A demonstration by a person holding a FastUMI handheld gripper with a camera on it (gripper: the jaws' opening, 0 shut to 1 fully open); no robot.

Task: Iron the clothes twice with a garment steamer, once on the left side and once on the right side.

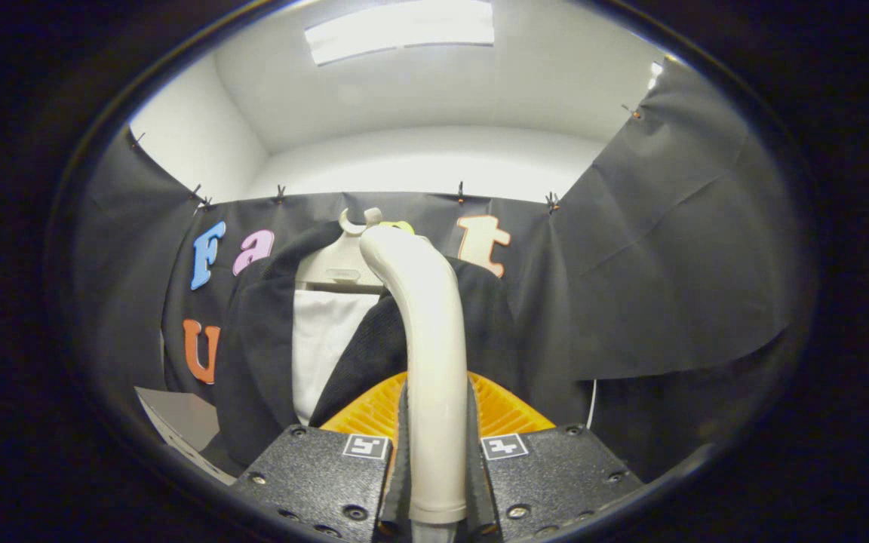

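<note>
My gripper [437,460] is shut on the cream handle of the garment steamer [427,332], which rises between the fingers and curves forward at the top. Just beyond the fingers hangs a black jacket [261,354] on a pale hanger [340,264], open at the front with a white lining or shirt [321,347] showing. The steamer's head points at the jacket's right front panel [374,347]; whether it touches the cloth is hidden by the handle.
An orange ribbed part [502,407] sits right behind the fingers, on both sides of the handle. Black cloth walls close the booth behind the jacket and to the right [668,249]. A grey board [178,422] leans low beside the jacket's left sleeve.
</note>
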